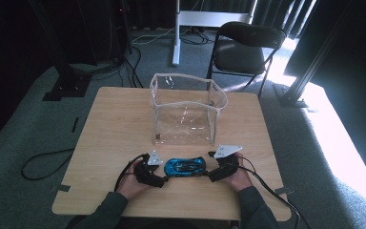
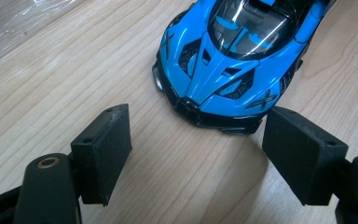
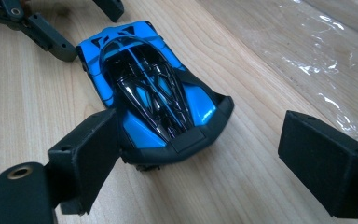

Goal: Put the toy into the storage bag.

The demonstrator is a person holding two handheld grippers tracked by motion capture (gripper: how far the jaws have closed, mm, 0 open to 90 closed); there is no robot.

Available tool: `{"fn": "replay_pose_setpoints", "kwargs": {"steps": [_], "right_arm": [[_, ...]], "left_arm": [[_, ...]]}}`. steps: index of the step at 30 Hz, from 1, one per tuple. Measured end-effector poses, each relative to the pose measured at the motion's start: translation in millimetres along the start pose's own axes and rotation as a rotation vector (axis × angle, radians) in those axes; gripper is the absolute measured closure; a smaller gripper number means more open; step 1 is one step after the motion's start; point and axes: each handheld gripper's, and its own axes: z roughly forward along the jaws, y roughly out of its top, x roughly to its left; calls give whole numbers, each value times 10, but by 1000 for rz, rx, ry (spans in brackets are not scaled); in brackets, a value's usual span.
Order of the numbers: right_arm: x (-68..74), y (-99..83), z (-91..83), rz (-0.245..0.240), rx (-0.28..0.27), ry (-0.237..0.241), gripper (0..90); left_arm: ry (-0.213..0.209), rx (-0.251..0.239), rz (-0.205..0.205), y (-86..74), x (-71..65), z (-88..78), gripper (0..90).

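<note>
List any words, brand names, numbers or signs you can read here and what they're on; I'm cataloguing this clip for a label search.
None can be read.
Toy car: blue and black bodywork, no badge, number or lettering legible.
Clear plastic bag: no print visible.
Table: bare wood grain.
Chair: no label visible.

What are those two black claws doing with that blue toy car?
A person sits at the wooden table with a claw in each hand. The blue toy car lies between them. The left gripper faces its nose, the right gripper its tail. Both are open, so neither is holding it. A clear plastic bag stands behind.
</note>
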Motion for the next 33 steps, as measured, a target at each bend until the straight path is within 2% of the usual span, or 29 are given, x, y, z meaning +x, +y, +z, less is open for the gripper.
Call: {"fn": "replay_pose_setpoints", "kwargs": {"steps": [8,11,16,21,27,33], "right_arm": [[50,7,72,-22,22,16,112],[70,10,111,-42,35,26,111],[68,16,159,-38,45,46,112],[80,19,190,-60,49,37,112],[81,-13,249,-76,67,26,113],[79,-32,292,-80,72,10,162]], "left_arm": [[7,11,-10,38,37,18,238],[29,13,0,61,28,24,234],[30,3,-27,90,73,61,231],[41,2,-42,123,128,94,231],[73,-14,-80,168,201,155,232],[87,-28,-95,186,225,186,233]]}}
